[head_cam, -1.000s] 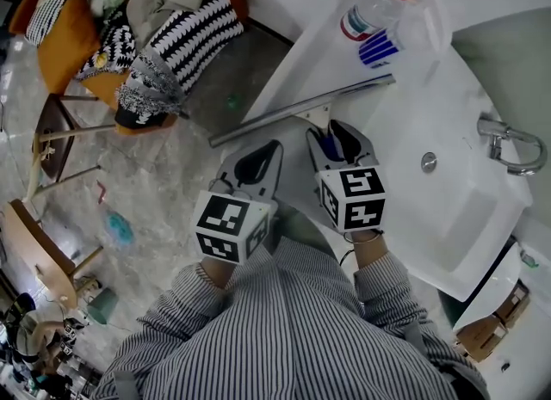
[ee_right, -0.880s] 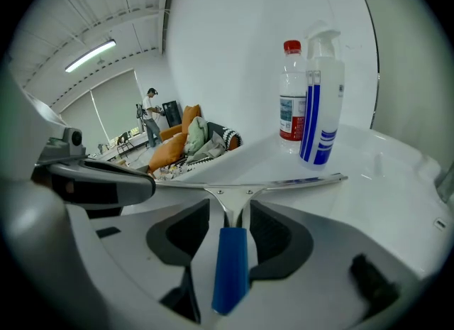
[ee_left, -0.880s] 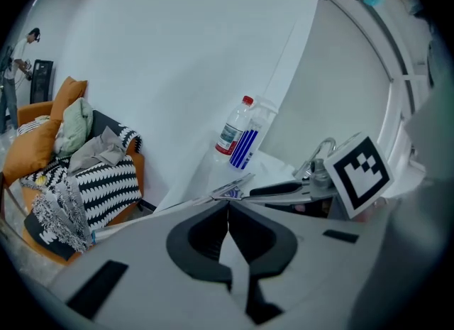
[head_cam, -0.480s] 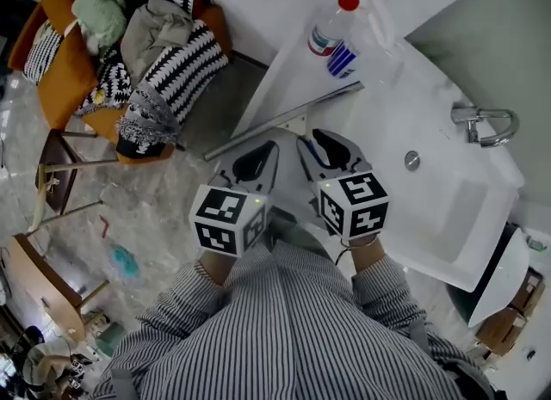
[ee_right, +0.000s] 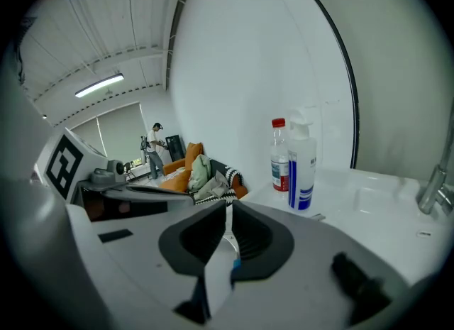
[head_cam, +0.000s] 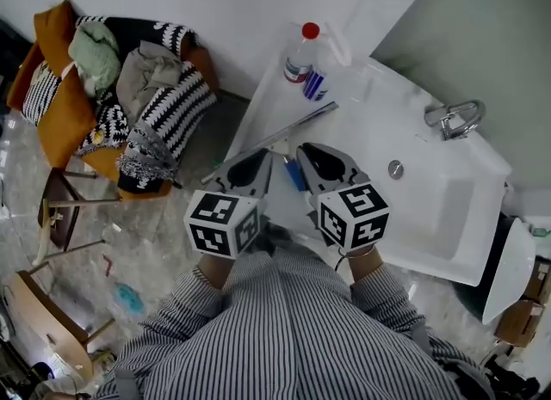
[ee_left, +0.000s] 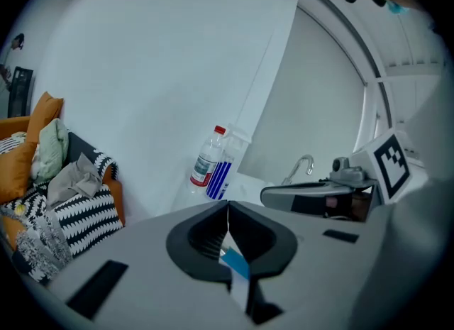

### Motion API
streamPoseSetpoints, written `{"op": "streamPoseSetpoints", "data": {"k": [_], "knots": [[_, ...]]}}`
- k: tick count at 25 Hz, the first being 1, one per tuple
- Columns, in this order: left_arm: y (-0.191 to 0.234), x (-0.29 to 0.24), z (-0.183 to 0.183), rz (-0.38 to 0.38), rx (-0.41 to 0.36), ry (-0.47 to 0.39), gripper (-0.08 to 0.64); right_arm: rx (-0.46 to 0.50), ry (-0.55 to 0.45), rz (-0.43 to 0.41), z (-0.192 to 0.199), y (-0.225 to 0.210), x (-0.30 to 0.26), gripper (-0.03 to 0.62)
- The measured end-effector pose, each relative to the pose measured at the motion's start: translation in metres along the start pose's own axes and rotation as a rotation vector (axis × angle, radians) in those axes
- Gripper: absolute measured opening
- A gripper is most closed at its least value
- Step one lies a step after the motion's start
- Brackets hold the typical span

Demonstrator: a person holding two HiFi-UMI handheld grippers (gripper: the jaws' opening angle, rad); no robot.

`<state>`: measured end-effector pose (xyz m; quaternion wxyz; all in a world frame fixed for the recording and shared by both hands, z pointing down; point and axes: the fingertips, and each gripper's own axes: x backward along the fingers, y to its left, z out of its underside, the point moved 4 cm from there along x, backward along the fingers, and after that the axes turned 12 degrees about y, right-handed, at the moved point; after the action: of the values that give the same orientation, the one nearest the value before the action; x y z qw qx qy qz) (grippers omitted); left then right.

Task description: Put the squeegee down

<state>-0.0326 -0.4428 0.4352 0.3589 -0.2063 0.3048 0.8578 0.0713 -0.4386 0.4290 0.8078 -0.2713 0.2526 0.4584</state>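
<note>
Squeegee (head_cam: 293, 130) lies free on the sink (head_cam: 430, 209) rim, task apparently done; left gripper (head_cam: 265, 157) pressed together, right gripper (head_cam: 303, 150) just closing, both empty.

Your squeegee (head_cam: 293, 127) lies flat on the white counter (head_cam: 271, 101), beside the basin. Its long silvery blade runs diagonally, the far end near the bottles (head_cam: 299, 56), and the blue handle points back toward you.
</note>
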Motion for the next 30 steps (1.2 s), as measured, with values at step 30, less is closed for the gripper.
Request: {"op": "streamPoseSetpoints", "data": {"k": [30], "knots": [[-0.045,0.020,-0.048,0.068,-0.122,-0.141,0.012,0.060,-0.301,0.048,-0.043,0.006,0.073,0.015]]}}
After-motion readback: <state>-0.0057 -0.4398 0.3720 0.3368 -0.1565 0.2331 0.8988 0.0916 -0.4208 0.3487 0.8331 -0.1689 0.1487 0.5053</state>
